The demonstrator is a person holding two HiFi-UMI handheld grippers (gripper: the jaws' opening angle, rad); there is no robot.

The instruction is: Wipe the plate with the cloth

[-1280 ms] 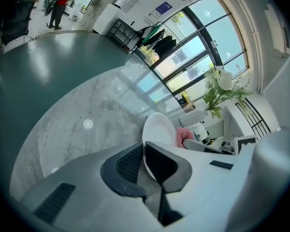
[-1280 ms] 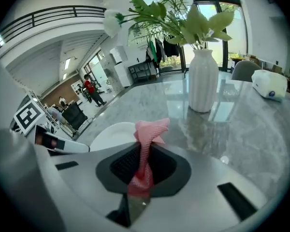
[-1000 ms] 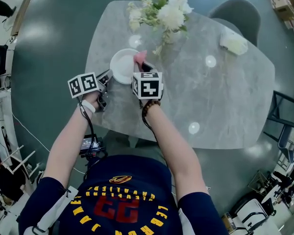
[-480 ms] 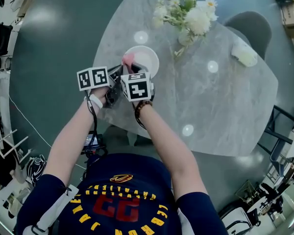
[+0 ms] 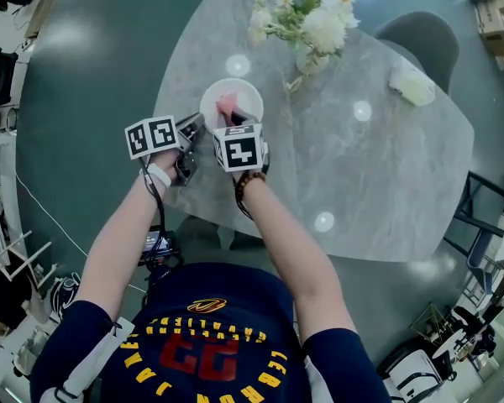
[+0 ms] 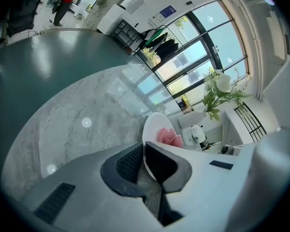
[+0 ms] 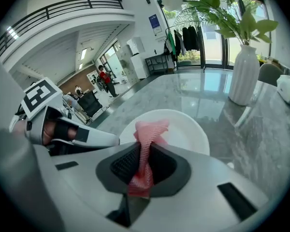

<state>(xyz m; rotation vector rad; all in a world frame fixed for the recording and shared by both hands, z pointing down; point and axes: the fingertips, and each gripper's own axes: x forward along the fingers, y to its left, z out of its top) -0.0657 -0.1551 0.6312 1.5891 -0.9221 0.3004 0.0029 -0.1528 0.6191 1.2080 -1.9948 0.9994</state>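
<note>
Marble tabletop [image 5: 386, 166] carries the plate [image 5: 250, 97], its rim clamped in the left tongs [image 6: 144, 161]; the right tongs [image 7: 145, 164], pinching the cloth [image 7: 149, 129], have swept back toward centre, so wiping looks underway.

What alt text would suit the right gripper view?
The right gripper is shut on a pink cloth, held over a white plate on a marble table. The left gripper grips the plate's rim at left; a vase of flowers stands behind.

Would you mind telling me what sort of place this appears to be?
Probably a large open hall or showroom, not a home: tall windows, a railed balcony, and a marble table with a flower vase.
</note>
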